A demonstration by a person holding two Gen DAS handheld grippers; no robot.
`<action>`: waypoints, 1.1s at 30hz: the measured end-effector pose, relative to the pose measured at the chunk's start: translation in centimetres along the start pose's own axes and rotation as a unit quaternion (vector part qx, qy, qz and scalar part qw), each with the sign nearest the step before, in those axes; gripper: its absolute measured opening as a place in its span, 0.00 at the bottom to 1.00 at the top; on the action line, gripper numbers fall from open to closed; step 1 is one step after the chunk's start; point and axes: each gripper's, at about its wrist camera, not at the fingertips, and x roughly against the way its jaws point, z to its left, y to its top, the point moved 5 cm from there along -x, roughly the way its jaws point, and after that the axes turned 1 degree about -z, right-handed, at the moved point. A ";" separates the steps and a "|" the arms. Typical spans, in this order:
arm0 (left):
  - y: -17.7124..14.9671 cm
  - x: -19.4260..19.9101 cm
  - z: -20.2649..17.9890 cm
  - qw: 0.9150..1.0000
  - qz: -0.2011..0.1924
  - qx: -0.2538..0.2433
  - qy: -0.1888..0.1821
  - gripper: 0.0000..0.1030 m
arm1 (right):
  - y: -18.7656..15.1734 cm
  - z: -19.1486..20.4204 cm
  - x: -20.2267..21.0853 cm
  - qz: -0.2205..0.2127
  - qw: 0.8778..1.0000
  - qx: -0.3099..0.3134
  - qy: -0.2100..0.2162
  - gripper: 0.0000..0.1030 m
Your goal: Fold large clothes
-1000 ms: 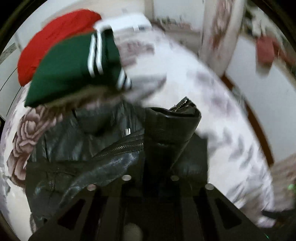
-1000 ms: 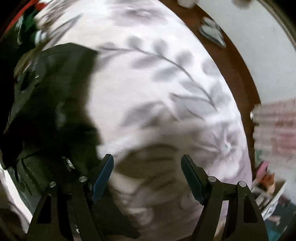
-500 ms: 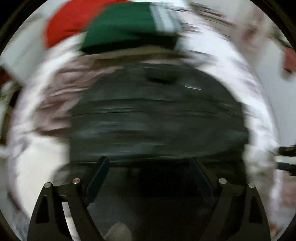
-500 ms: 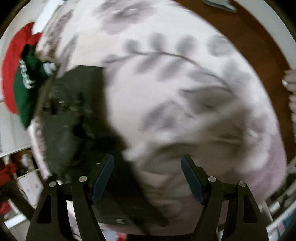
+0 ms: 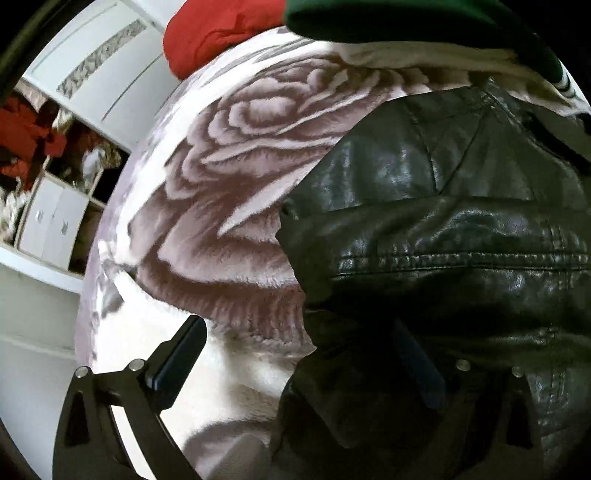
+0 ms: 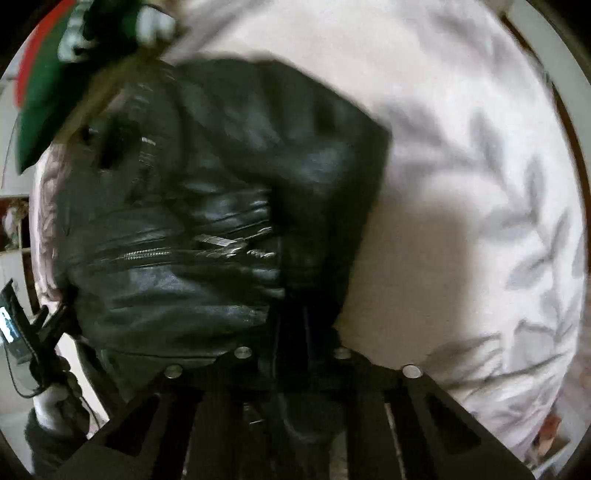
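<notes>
A black leather jacket (image 5: pixel 436 206) lies folded on a floral blanket (image 5: pixel 229 206) on the bed. In the left wrist view my left gripper (image 5: pixel 295 362) is open, its left finger (image 5: pixel 177 362) over the blanket and its right finger over the jacket's near left edge. In the right wrist view the jacket (image 6: pixel 207 206) fills the left and middle, its zipper showing. My right gripper (image 6: pixel 291 354) is shut on a fold of the jacket's near edge.
A folded green garment (image 5: pixel 406 18) with white stripes and a red garment (image 5: pixel 221 33) lie at the blanket's far edge. White cabinets and shelves (image 5: pixel 62 177) stand left of the bed. The other hand-held gripper (image 6: pixel 33 332) shows at the left of the right wrist view.
My left gripper let go of the jacket, opened and swung to the jacket's left edge. My right gripper moved left onto the jacket and shut on its near edge.
</notes>
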 end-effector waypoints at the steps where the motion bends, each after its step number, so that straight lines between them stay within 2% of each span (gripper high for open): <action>1: 0.1 0.4 0.6 1.000 0.006 0.008 -0.002 1.00 | 0.0 -0.1 0.0 0.004 1.000 -0.003 0.005 0.09; 3: 0.3 1.1 1.5 1.000 0.010 0.019 0.002 1.00 | -0.1 0.2 1.6 0.001 1.000 0.002 0.001 0.10; 5: -0.1 2.8 2.2 0.999 0.005 0.032 0.009 1.00 | -0.8 0.6 3.3 -0.010 1.000 0.014 -0.012 0.20; 7: -1.2 4.9 2.5 0.999 -0.004 0.041 0.011 1.00 | -2.3 1.1 4.7 -0.021 0.998 0.040 -0.033 0.36; 9: -2.1 6.1 2.3 0.999 -0.015 0.041 0.009 1.00 | -4.3 1.4 4.7 -0.004 0.998 0.054 -0.042 0.41; 11: -3.2 6.3 1.6 0.999 -0.024 0.032 0.007 1.00 | -6.3 1.9 3.3 0.022 0.997 0.062 -0.038 0.42; 14: -4.2 4.2 0.3 1.000 -0.015 0.006 0.015 1.00 | -7.0 2.4 0.4 0.023 0.996 0.061 -0.059 0.42; 15: -4.2 3.3 0.0 1.000 -0.010 0.005 0.009 1.00 | -6.8 2.4 -0.3 0.010 0.995 0.061 -0.077 0.39; 16: -4.1 2.9 0.0 1.000 -0.008 0.006 0.003 1.00 | -6.4 1.8 -0.5 -0.016 0.992 0.052 -0.112 0.23; 17: -4.0 2.6 0.1 1.000 -0.006 0.010 -0.005 1.00 | -6.3 1.2 -0.4 -0.028 0.991 0.032 -0.128 0.21; 19: -3.5 1.8 0.0 1.000 -0.004 0.014 -0.023 1.00 | -6.5 -0.4 0.0 -0.038 0.992 -0.027 -0.117 0.21; 21: -3.4 1.2 -0.1 0.999 -0.007 0.019 -0.037 1.00 | -7.1 -0.6 0.0 -0.048 0.989 -0.030 -0.133 0.23; 23: -3.5 1.1 0.0 0.999 -0.010 0.022 -0.045 1.00 | -7.2 -0.1 -1.1 -0.040 0.987 -0.012 -0.153 0.24; 26: -3.7 2.5 0.6 0.999 -0.015 0.023 -0.037 1.00 | -7.2 0.4 -1.2 -0.015 0.989 -0.020 -0.144 0.26; 27: -3.8 3.4 0.9 0.999 -0.017 0.024 -0.032 1.00 | -6.8 0.5 -0.7 -0.012 0.990 -0.021 -0.139 0.28; 28: -4.1 4.3 1.1 0.999 -0.019 0.027 -0.031 1.00 | -7.0 0.6 0.1 -0.008 0.991 -0.020 -0.135 0.36; 32: -6.4 8.5 0.7 0.998 -0.001 0.042 -0.054 1.00 | -9.1 0.5 3.5 0.003 0.992 0.010 -0.128 0.43; 33: -7.3 9.7 -0.1 0.998 0.006 0.038 -0.053 1.00 | -9.5 0.5 4.0 0.005 0.992 0.015 -0.126 0.49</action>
